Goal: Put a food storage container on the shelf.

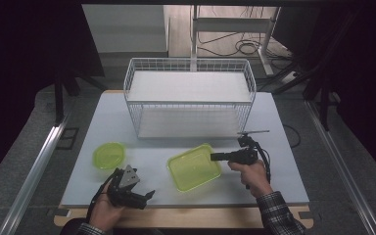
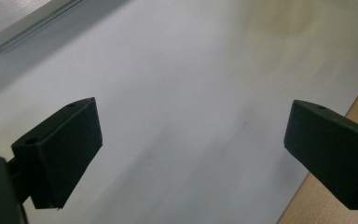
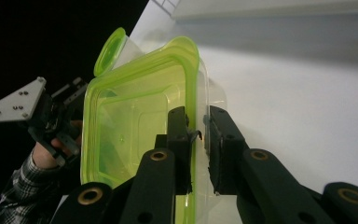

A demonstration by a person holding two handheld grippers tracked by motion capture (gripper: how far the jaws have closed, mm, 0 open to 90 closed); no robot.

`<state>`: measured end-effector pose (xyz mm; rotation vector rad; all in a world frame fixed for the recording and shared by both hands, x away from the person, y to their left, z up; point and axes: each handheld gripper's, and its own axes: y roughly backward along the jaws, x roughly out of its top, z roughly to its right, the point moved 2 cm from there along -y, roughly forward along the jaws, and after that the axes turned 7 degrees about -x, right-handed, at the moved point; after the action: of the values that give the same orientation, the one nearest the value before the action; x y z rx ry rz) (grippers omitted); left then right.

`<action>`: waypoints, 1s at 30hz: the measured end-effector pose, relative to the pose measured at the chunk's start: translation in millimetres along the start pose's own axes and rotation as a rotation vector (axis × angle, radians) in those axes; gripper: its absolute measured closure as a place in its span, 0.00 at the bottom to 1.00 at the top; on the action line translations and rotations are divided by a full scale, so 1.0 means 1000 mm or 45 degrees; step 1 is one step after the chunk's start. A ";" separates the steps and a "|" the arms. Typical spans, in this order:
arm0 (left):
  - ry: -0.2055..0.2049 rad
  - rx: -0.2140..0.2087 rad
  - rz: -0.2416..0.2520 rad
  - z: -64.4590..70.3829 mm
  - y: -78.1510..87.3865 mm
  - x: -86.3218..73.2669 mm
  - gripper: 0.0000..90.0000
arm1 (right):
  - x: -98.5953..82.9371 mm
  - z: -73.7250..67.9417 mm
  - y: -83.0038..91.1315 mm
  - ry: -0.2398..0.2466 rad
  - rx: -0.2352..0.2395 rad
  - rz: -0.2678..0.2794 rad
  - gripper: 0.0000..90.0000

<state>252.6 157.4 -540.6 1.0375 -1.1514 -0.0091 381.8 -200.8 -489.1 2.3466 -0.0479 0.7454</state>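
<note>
In the right gripper view the square green container (image 3: 135, 126) runs off the bottom edge, and the right gripper (image 3: 198, 140) hides part of its rim. The round green lid (image 3: 111, 49) peeks from behind it. In the left gripper view the tabletop (image 2: 191, 93) is blurred.

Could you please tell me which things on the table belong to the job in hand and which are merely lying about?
In hand:
- square translucent green plastic container, its rim pinched by the right gripper
- left gripper, open over bare table

Lying about:
- round translucent green plastic lid
- white wire shelf rack
- white table
</note>
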 end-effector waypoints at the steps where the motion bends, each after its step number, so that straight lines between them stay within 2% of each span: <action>1: -0.001 -0.001 -0.002 0.000 0.000 0.000 0.04 | 0.001 -0.001 0.001 0.000 -0.001 0.009 0.88; 13: 0.000 -0.007 -0.005 0.000 -0.001 0.000 0.04 | 0.016 -0.010 0.019 0.011 0.011 0.095 0.88; 30: 0.003 -0.021 -0.014 0.000 -0.002 -0.001 0.04 | 0.049 -0.034 0.035 0.032 0.025 0.194 0.88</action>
<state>253.4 156.4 -542.5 1.0290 -1.1415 -0.0259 397.9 -199.3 -422.1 2.3717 -0.2110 0.8519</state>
